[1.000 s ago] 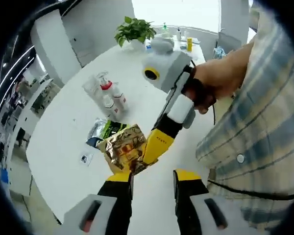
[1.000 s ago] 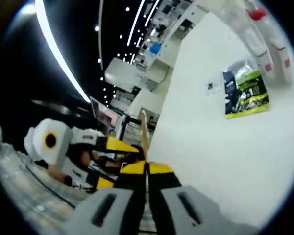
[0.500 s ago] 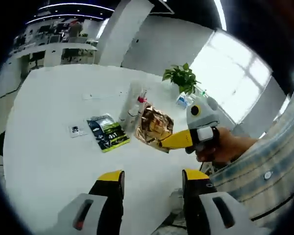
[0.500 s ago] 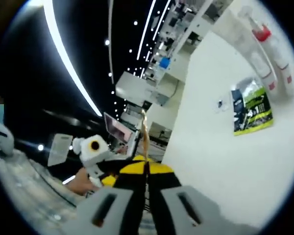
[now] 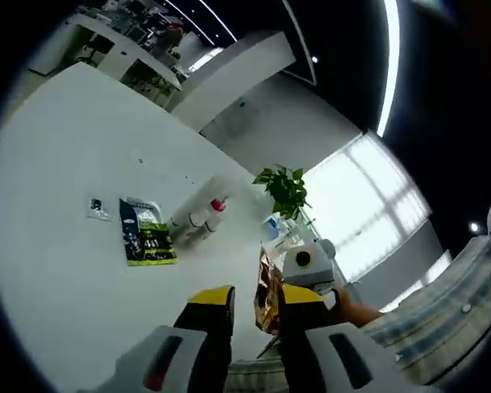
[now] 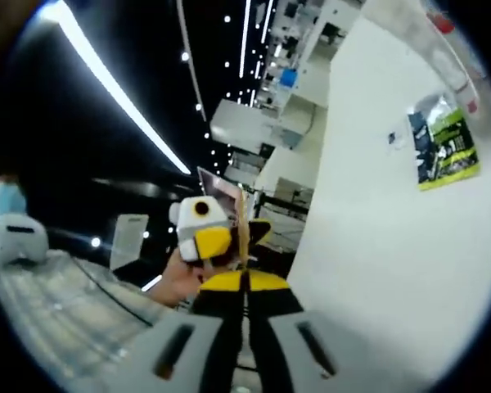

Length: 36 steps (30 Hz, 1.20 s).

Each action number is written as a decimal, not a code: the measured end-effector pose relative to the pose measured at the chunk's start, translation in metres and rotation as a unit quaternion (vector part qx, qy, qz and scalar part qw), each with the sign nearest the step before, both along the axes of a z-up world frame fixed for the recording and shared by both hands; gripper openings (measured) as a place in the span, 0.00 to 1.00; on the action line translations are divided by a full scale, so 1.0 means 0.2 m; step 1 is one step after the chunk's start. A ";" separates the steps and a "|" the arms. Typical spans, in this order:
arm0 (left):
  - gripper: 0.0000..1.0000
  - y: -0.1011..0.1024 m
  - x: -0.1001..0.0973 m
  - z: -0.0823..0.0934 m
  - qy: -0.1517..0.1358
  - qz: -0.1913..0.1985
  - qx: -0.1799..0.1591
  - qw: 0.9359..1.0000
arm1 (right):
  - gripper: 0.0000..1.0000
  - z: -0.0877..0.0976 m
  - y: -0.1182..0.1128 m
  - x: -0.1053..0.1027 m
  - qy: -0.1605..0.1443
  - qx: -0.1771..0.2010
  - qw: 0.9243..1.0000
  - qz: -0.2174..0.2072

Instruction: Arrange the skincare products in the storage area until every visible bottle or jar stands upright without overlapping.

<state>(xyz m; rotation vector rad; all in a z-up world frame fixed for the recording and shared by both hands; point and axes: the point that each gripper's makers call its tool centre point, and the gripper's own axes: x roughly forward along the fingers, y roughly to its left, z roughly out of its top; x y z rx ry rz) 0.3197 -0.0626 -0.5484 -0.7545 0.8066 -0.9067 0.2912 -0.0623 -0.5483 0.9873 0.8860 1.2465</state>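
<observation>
Looking along the left gripper (image 5: 256, 307), we find its jaws set narrowly apart with nothing clamped between them; the gold foil pouch (image 5: 268, 295) appears in the gap just beyond the tips, and we cannot tell whether it touches either jaw. That pouch is carried by the right gripper (image 5: 304, 278), which enters from the right with a hand (image 5: 353, 311) behind it and a plaid sleeve (image 5: 442, 327) further right.

On the white surface (image 5: 57, 205) we note a dark sachet with a lime-green label (image 5: 146, 242) lying flat, a small card (image 5: 97, 209) just beside it, and a clear pack of bottles with red caps (image 5: 198, 225) lying on its side near the sachet. None of these bottles stands upright. A potted plant (image 5: 285, 187) stands further back, with several small containers (image 5: 272, 227) near it, too small to identify.

From the right gripper view, we record the right gripper (image 6: 245, 282) with its jaws pressed together on the edge of the foil pouch (image 6: 240, 225), which shows edge-on as a thin strip rising from the tips. The left gripper (image 6: 204, 233) sits just beside that strip, held by a hand (image 6: 176, 278). The white surface (image 6: 376, 262) carries the green-label sachet (image 6: 446, 151), the small card (image 6: 392, 138) and the red-capped bottles (image 6: 446, 45) at the upper right.
</observation>
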 end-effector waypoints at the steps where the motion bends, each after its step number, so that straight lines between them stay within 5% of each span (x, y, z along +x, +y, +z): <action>1: 0.14 0.00 0.00 0.00 0.000 -0.001 0.001 1.000 | 0.00 0.00 0.00 0.00 0.000 0.000 1.000 0.002; 6: 0.05 0.00 0.00 0.02 0.015 0.019 -0.031 0.999 | 0.00 0.00 0.01 0.00 -0.003 -0.001 1.000 0.004; 12: 0.01 0.02 0.02 0.04 0.012 0.043 -0.051 0.998 | 0.08 -0.01 -0.01 0.08 -0.047 -0.016 0.998 -0.047; 20: 0.01 0.02 -0.01 0.06 0.022 0.046 -0.084 0.995 | 0.09 0.03 -0.05 0.13 -0.023 0.014 0.996 -0.088; 28: 0.03 0.00 -0.02 0.01 0.035 0.051 -0.072 0.996 | 0.00 0.01 -0.06 0.12 -0.019 0.005 0.996 -0.086; 36: 0.02 -0.04 -0.10 -0.01 0.037 0.004 -0.060 0.998 | 0.00 0.00 -0.11 0.11 -0.012 0.008 0.995 -0.102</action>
